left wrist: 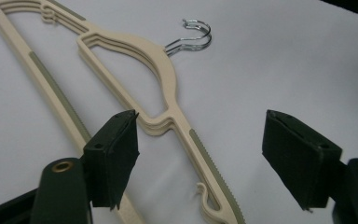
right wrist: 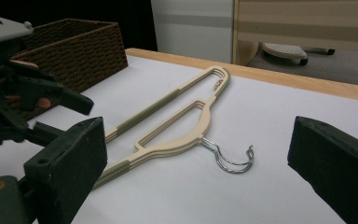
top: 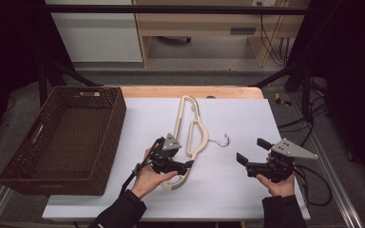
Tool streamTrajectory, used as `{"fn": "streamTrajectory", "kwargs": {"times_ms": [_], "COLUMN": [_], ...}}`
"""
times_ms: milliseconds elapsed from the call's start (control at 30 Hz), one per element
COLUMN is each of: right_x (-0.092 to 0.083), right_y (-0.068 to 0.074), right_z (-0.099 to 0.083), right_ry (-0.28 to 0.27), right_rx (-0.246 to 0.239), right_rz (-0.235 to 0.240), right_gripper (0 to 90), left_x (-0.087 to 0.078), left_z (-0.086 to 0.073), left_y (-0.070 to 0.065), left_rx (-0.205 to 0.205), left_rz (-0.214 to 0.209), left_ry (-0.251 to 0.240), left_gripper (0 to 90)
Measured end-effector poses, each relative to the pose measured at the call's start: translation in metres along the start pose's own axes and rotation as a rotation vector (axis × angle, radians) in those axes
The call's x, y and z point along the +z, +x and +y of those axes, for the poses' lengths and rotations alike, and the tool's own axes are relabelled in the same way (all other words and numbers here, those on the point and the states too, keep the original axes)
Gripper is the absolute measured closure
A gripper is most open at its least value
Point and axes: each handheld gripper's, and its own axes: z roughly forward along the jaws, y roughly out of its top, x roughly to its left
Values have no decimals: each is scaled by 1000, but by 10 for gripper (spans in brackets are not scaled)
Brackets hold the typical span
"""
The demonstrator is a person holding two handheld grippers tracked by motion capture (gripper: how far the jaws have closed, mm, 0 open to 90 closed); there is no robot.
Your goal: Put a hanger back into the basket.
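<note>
A stack of beige plastic hangers (top: 190, 128) with one metal hook (top: 222, 140) lies flat on the white table sheet, running from the middle toward the far edge. My left gripper (top: 183, 159) is low over the near end of the stack. In the left gripper view its jaws stand wide, one on each side of the hangers' (left wrist: 168, 79) ribbed shoulder arm, and the pads do not touch it. The left gripper (left wrist: 200, 140) is open. My right gripper (top: 253, 151) hovers open to the right, facing the hook (right wrist: 230, 161) and the hangers (right wrist: 182, 140), with nothing between its jaws.
A dark brown wicker basket (top: 116, 118) with nothing in it stands at the left of the table, close to the left hand. The white sheet (top: 237, 190) ends near the wooden far edge (top: 190, 91). Cables trail off the right side.
</note>
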Motion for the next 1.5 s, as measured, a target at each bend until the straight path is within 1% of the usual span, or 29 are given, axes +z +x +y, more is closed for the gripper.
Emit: {"fn": "streamTrajectory", "kwargs": {"times_ms": [67, 133, 200, 267, 300, 333, 367, 400, 433, 467, 533, 600, 700, 733, 800, 867, 933, 1000, 1200, 1233, 1267, 1333, 1400, 1467, 1500], "right_x": [0, 0, 0, 0, 0, 0, 0, 0, 0, 0, 0, 0, 1, 1, 2, 3, 3, 3, 4, 4, 5, 6, 6, 7, 7], "right_y": [0, 0, 0, -1, -1, -1, -1, -1, -1, -1, -1, -1, -1, -1, -1, 0, 0, 0, 0, 0, 0, 0, 1, 1, 1], "right_z": [0, 0, 0, 0, 0, 0, 0, 0, 0, 0, 0, -1, -1, -1, -1, -2, -2, -2, -2, -2, -2, -3, -3, -3, -3], "right_ry": [0, 1, 2, 3, 4, 4, 4, 4, 5, 5, 5, 4, 6, 7, 11, 13, 16, 15, 19, 21, 23, 26, 27, 33, 35], "right_rx": [0, 0, 2, 1, 1, -1, -1, -1, -2, -3, -2, 2, 2, -1, 0, 1, 1, 2, -1, -3, -2, -5, 0, -5, -6], "right_rz": [0, -1, -1, -1, -1, -1, 0, 0, 0, 0, -1, -4, 1, 1, 1, 0, 1, 4, 6, 6, 4, 8, 10, 8, 9], "right_gripper": [48, 49, 49, 50, 50, 50, 51, 51, 51, 51, 52, 53, 54, 54, 54, 55, 55, 55, 55, 54, 54, 54, 53, 53, 53], "left_x": [9, 17, 26, 34, 38, 38, 46, 50, 53, 56, 61, 65, 69, 70, 70, 70, 70, 69, 66, 65, 65, 63, 61, 59, 58], "left_z": [-1, -2, -3, -4, -5, -5, -6, -6, -7, -7, -8, -9, -11, -11, -11, -10, -10, -10, -8, -8, -8, -8, -7, -6, -6], "left_y": [-2, -2, -3, -3, -3, -3, -3, -2, -1, -1, -1, -1, 2, 3, 4, 4, 4, 4, 3, 4, 4, 3, 4, 4, 4], "left_rx": [-8, -5, -19, -24, -23, -23, -30, -42, -51, -58, -63, -72, -95, -100, -115, -120, -137, -152, -187, -185, -185, -205, -209, -214, -214], "left_rz": [-7, -5, -5, -14, -8, -8, 7, 8, 3, 7, 3, 19, 20, 19, 22, 25, 29, 22, 32, 32, 32, 35, 39, 38, 48], "left_ry": [20, 45, 60, 80, 88, 88, 104, 109, 117, 121, 139, 148, 162, 172, 170, 174, 177, 182, 184, 188, 188, 171, 170, 171, 164], "left_gripper": [305, 335, 374, 421, 437, 454, 477, 491, 507, 528, 553, 571, 599, 609, 629, 639, 677, 693, 715, 721, 728, 737, 740, 748, 753]}}
